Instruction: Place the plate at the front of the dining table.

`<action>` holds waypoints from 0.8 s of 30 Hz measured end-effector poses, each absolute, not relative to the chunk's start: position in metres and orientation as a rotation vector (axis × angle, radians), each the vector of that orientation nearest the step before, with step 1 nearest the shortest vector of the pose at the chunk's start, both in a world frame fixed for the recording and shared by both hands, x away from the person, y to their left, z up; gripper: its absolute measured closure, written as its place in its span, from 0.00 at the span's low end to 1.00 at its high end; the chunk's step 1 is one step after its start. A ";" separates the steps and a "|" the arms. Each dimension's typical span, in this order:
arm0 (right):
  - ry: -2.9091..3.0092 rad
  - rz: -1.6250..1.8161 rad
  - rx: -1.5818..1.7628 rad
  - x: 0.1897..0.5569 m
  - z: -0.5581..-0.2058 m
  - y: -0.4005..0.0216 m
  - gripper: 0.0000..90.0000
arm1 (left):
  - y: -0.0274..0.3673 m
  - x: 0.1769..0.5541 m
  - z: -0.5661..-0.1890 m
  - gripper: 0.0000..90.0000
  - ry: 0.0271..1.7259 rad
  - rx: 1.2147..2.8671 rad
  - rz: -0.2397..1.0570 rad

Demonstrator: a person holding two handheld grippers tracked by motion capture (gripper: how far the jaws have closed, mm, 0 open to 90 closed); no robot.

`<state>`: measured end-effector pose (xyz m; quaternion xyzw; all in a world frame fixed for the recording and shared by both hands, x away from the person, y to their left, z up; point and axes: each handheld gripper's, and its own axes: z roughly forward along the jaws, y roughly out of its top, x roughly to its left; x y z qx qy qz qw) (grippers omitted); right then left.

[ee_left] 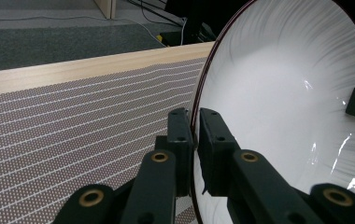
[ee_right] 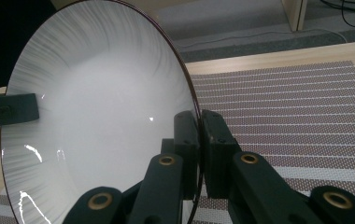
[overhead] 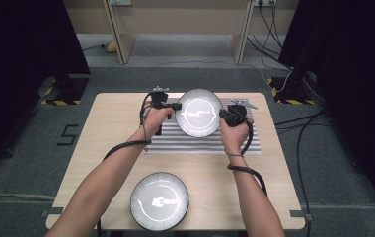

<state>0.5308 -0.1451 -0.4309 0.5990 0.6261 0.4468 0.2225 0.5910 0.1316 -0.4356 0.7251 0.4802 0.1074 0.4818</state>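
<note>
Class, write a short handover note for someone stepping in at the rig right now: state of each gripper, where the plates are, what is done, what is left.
Left gripper: shut on the held plate's left rim.
Right gripper: shut on the same plate's right rim.
The held plate is tilted up over the striped placemat at the far side of the table.
A second plate lies flat at the near edge, untouched.
Done: two-sided grasp. Left: probably setting the held plate down, then the second plate.
</note>
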 end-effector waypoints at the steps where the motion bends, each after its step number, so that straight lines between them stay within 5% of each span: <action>1: 1.730 1.230 1.657 0.531 -0.432 -0.145 0.95 | 0.132 0.592 -0.437 0.92 1.175 1.768 0.260; 24: 1.754 1.197 1.712 0.543 -0.449 -0.145 0.95 | 0.129 0.600 -0.455 0.92 1.231 1.775 0.235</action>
